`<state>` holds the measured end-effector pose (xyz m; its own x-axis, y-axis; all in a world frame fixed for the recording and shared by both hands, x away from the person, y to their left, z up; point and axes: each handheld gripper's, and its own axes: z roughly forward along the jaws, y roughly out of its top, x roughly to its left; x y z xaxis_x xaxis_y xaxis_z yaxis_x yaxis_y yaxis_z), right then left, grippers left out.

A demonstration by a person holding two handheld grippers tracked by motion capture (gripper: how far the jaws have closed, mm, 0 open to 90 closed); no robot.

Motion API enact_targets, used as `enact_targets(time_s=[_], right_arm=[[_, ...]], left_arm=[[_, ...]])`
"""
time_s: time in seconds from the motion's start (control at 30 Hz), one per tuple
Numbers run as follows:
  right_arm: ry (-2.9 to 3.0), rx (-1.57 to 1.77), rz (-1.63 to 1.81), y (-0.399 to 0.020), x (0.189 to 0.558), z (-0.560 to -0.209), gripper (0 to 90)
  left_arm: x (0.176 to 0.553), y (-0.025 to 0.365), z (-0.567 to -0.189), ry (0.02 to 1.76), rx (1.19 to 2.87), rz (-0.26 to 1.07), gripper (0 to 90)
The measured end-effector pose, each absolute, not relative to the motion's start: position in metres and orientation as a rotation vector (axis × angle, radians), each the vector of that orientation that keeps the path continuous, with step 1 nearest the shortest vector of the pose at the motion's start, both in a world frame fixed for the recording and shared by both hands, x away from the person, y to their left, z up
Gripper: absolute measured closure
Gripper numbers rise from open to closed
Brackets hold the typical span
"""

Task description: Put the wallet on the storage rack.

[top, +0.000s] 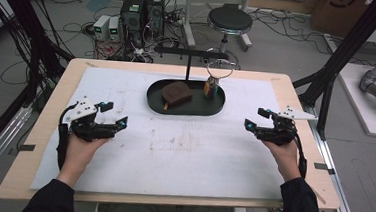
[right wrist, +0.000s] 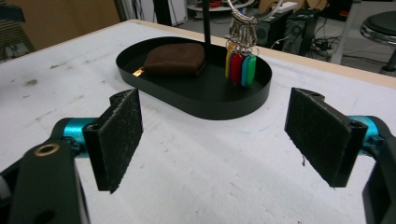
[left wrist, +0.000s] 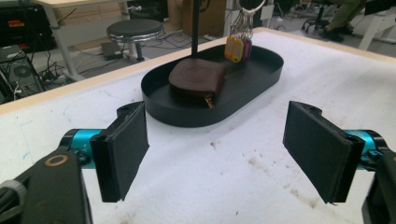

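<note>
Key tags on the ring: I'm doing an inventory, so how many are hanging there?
4 by colour: yellow, red, blue and green, hanging side by side from the ring over the black tray's right end. They overlap, so another may be hidden.

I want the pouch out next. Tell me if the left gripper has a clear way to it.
Probably yes. The left gripper is open and holds nothing, and bare mat lies between it and the tray. The pouch lies at the tray's near end, its top uncovered; only the low rim must be cleared.

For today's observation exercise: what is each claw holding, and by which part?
Nothing: the left claw and right claw are both open and empty.
</note>
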<state>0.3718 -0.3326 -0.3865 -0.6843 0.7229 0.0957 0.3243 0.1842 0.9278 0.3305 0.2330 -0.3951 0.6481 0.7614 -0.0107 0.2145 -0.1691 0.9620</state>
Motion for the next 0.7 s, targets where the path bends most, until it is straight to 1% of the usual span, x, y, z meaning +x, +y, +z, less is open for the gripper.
enact_targets(time_s=[0.37, 0.7], right_arm=[[2.114, 1.003, 1.455, -0.33, 0.3747, -0.3896, 19.5], [2.104, 1.011, 1.422, -0.331, 0.3718, -0.3897, 19.6]], left_arm=[[0.3293, 0.229, -0.4015, 0.808, 1.718, 0.621, 21.8], [0.3337, 0.2375, -0.4033, 0.849, 1.697, 0.66, 21.8]])
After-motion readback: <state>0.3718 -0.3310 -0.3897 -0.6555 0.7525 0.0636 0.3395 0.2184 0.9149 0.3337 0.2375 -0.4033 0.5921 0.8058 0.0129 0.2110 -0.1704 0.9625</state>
